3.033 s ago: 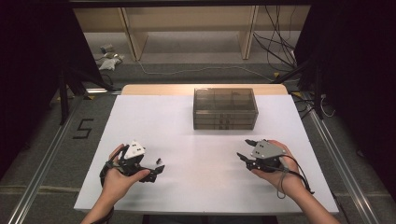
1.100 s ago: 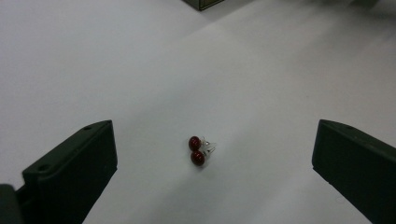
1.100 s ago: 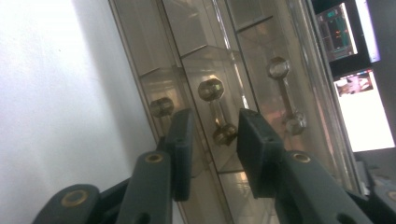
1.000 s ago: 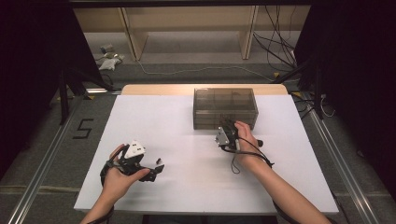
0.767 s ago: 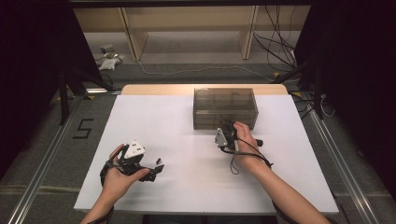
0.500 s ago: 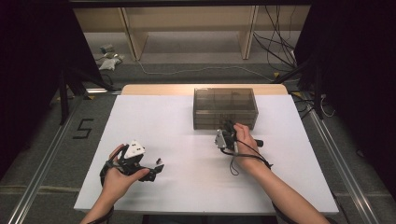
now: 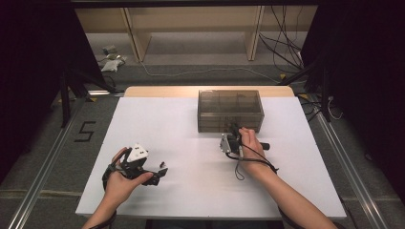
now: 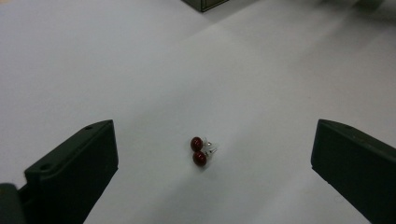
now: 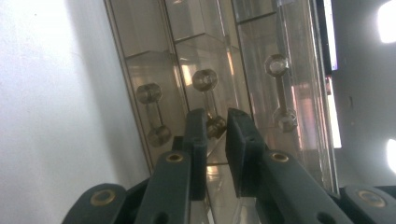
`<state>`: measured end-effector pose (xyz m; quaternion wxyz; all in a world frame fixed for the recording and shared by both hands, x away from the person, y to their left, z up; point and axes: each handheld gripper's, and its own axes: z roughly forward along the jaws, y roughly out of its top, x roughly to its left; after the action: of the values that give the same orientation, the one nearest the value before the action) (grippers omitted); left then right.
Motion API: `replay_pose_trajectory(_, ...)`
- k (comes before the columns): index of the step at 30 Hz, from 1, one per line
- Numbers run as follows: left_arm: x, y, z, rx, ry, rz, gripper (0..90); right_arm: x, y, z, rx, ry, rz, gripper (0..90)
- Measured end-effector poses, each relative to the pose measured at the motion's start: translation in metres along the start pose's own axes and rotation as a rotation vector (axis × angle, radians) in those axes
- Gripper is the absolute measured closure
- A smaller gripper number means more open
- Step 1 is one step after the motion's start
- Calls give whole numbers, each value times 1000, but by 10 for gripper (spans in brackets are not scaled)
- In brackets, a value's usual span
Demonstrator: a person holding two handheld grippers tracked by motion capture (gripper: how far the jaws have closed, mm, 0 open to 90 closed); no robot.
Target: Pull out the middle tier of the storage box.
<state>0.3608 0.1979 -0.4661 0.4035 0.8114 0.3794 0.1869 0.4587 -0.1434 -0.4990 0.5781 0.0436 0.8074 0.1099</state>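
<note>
A smoky clear drawer box (image 7: 230, 107) stands at the back middle of the white table (image 7: 191, 195). My right gripper (image 7: 233, 130) is at its front face, turned on its side. In the right gripper view its jaws (image 9: 216, 119) have just been closing and now pinch the lower knob of the middle drawer's handle (image 9: 205, 80). My left gripper (image 7: 161, 169) rests at the front left, held in a hand. It stands wide open (image 8: 213, 140) with a pair of small red stud earrings (image 8: 198, 151) on the table between its jaws, untouched.
Two more drawer handles (image 9: 148, 93) (image 9: 276, 65) sit either side of the gripped one. A wooden shelf frame (image 7: 191, 28) and cables (image 7: 282, 47) lie on the floor beyond the table. Metal rails (image 7: 43, 167) run along both sides.
The right hand has gone from the table's front right up to the box's front, where it has stayed for the last second. The left hand has not moved.
</note>
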Motion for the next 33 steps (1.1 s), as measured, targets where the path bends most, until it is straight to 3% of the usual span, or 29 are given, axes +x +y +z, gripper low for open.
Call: replay_pose_trajectory(33, 0, 0, 0, -2, 1, 3, 13, -2, 0, -2, 4, 9, -5, 797)
